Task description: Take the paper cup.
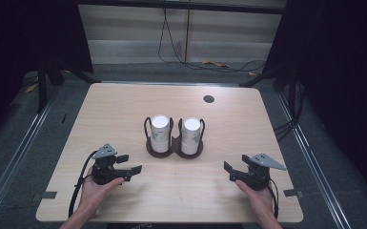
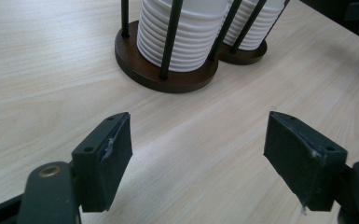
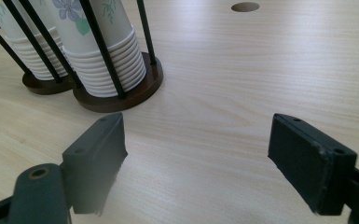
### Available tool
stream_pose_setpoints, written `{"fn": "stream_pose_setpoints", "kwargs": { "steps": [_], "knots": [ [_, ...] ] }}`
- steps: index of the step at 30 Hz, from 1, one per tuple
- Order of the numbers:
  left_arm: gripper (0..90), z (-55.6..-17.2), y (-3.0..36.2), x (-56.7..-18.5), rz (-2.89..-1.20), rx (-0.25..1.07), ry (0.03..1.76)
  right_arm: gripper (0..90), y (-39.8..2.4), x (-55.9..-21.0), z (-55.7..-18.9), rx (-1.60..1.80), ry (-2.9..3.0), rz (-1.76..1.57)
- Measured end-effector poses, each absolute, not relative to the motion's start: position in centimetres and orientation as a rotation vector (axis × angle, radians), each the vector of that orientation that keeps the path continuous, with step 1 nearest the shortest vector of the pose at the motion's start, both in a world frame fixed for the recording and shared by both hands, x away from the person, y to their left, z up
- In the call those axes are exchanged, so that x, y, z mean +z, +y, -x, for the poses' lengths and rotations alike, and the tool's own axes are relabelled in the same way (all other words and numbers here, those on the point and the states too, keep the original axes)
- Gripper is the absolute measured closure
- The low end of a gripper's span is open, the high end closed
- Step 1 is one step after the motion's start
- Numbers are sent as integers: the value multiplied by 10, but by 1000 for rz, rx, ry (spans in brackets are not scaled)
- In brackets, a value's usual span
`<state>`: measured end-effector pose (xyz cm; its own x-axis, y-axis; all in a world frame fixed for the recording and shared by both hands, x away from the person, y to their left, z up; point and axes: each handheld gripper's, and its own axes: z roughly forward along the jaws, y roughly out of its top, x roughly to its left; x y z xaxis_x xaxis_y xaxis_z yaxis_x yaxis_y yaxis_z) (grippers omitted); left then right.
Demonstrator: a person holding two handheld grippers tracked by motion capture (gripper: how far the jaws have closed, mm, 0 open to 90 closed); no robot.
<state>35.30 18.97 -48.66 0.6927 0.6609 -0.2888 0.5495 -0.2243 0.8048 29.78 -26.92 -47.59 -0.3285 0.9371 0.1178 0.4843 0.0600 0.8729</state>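
I see the cup holder (image 1: 174,147) with two stacks of paper cups (image 1: 160,133) mid-tabletop (image 1: 124,109). My left hand-held gripper (image 1: 130,164) sits at its 8 o'clock, jaws apart, empty; my right hand-held gripper (image 1: 232,171) at 4 o'clock, likewise.

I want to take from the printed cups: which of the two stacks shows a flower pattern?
The right-hand stack, nearer the right gripper: its top cup carries a purple flower and green leaves. The left-hand stack looks plain white in the high view.
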Motion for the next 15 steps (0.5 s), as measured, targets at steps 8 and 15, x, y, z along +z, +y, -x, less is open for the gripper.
{"fn": "stream_pose_setpoints", "kwargs": {
  "steps": [8, 15],
  "knots": [
    [223, -354, 186, -487, -1909, 126, 897, 211, -268, -475, -296, 1236, 1862, -1410],
    [253, -352, 182, -478, -1894, 144, 858, 219, -259, -475, -294, 1255, 1915, -1371]
  ]
}}
